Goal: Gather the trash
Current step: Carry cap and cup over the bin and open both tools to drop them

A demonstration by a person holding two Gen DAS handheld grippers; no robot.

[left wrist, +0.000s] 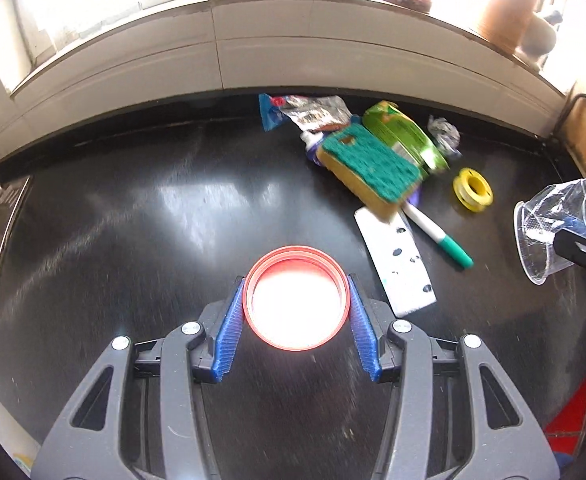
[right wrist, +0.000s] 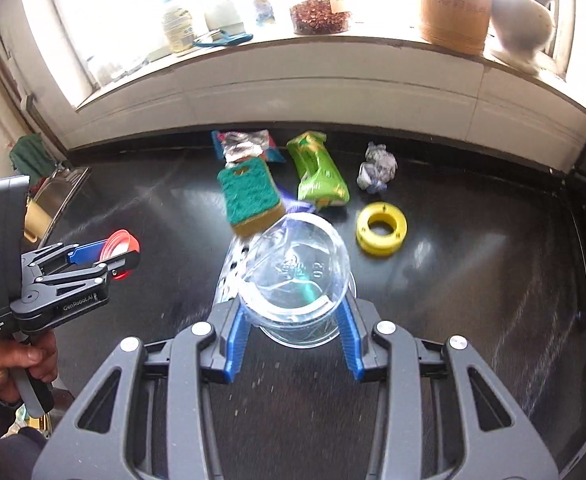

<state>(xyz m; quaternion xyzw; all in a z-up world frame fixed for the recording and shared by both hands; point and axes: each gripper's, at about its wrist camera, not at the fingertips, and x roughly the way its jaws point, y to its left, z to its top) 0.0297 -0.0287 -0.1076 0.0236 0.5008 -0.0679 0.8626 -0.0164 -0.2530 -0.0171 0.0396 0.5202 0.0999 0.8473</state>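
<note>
1. Left claw [left wrist: 297,304] is pinching a red jar lid [left wrist: 296,297] by its rim, above the black desk [left wrist: 133,208].
2. Right claw [right wrist: 293,312] is squeezing a clear plastic cup [right wrist: 297,276].
3. Sponge [left wrist: 369,168], green packet [left wrist: 405,136], yellow tape spool [left wrist: 473,190], marker [left wrist: 439,236] and crumpled foil [left wrist: 445,134] are lying on the desk near the wall.

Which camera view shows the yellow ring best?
The right wrist view: the yellow ring lies unobstructed on the dark counter, near the picture's middle. In the left wrist view it sits smaller, toward the right edge.
</note>
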